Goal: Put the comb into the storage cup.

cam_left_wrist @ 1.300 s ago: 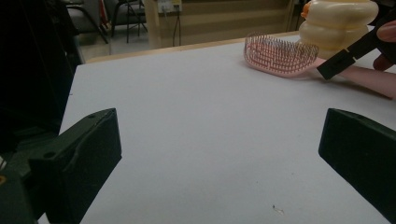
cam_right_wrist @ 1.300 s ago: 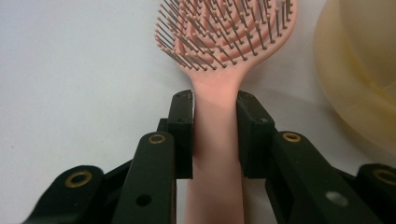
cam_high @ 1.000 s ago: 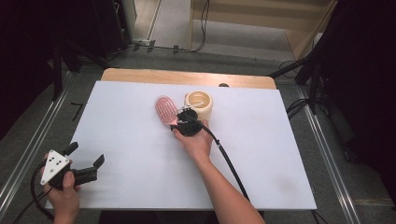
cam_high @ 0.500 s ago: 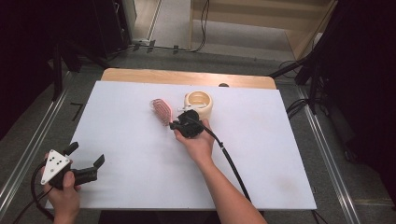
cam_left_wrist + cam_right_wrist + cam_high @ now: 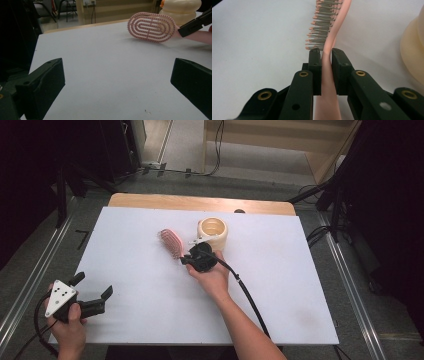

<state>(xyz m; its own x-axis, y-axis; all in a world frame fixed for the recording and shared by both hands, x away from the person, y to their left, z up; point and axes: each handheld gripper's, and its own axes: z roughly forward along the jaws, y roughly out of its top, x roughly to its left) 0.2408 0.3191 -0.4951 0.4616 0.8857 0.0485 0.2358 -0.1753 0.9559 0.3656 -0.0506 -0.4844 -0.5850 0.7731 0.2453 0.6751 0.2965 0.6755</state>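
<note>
A pink oval hairbrush (image 5: 171,242) stands tilted on edge on the white board (image 5: 280,285), left of a cream ring-shaped holder (image 5: 212,231). My right gripper (image 5: 186,260) is shut on the brush's handle; in the right gripper view the two jaws (image 5: 326,53) pinch the pink handle, with the bristles (image 5: 319,27) pointing left. My left gripper (image 5: 94,284) stands open at the board's near left corner, nothing between its jaws (image 5: 117,75). From there the brush's bristle face (image 5: 151,27) shows far off in front of the holder (image 5: 180,10).
The cream holder (image 5: 414,50) sits just right of the held brush. A black cable (image 5: 245,290) trails from the right gripper along the forearm. A wooden table edge (image 5: 150,200) runs behind the board, and dark stands and cables surround the table.
The brush lay flat with bristles up; now it is tipped onto its edge and shifted slightly left, gripped by the handle. The left hand has not moved.
</note>
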